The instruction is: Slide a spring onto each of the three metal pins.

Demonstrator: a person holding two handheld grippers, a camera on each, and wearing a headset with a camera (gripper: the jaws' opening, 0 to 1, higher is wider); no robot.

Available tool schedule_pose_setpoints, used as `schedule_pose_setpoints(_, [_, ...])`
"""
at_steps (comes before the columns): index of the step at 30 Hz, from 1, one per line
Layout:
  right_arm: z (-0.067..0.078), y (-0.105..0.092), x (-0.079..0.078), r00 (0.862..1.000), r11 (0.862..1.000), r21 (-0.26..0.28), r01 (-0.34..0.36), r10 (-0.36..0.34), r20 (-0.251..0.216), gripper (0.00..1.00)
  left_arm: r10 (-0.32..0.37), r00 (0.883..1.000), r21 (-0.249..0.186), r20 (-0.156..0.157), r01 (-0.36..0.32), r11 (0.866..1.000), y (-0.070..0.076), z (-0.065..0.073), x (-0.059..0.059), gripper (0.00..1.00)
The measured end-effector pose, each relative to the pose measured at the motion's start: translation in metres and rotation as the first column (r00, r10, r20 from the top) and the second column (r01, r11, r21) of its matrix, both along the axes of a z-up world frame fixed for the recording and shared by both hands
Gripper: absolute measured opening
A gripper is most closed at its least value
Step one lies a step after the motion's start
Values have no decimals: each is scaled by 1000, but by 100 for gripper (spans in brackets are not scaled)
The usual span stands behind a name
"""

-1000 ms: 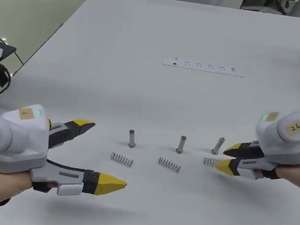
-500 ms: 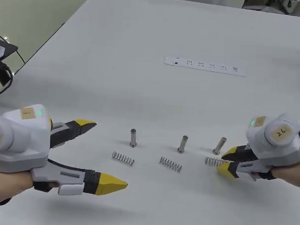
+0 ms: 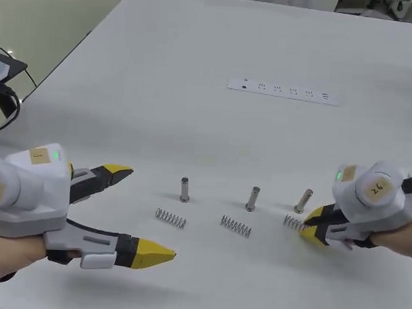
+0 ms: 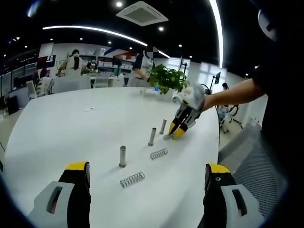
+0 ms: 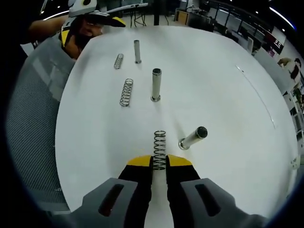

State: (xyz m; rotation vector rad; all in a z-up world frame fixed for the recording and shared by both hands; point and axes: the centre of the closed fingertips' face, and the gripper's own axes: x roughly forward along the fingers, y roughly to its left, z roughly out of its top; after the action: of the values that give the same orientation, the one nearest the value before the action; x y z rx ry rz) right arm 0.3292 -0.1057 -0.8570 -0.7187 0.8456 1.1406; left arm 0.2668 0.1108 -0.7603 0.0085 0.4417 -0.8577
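Springs: three thin silver wire coils, left spring [image 3: 170, 218], middle spring [image 3: 235, 227], right spring [image 3: 292, 223], all lying flat on the white table [image 3: 193, 126].
Place: each spring lies just in front of its own pin, on the person's side of the row.
Axis: in the head view, long axes run roughly left to right along the row, slightly slanted. In the right gripper view, right spring [image 5: 159, 148] points straight out in line with the tongs.
Pins: left pin [image 3: 184, 190], middle pin [image 3: 252, 198], right pin [image 3: 303, 200], short grey metal, on end in a row, bare.
Right tongs [image 3: 311, 225]: nearly closed, yellow tips pinching the right spring's near end; the rest sticks out free.
Left tongs [image 3: 145, 211]: wide open, holding nothing, left of the left spring.
Power strip [image 3: 284, 91]: far side of the table.
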Motion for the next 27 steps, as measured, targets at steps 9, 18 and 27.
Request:
schedule_pose_setpoints(9, [10,3,-4,999,1000,13,-26,26,29,8,-9,1000,-3,3,9,1000,-3,0,-1,98])
schedule_pose_setpoints(18, [36,10,-15,997,997,41,-65,63,50,8,-14,1000,5,-2,14,1000,-3,-6,-4,98])
schedule_pose_setpoints(27, [60,21,-32,988,989,50,-137,134,71,8,-20,1000,3,15,20,1000,-4,-3,-9,98])
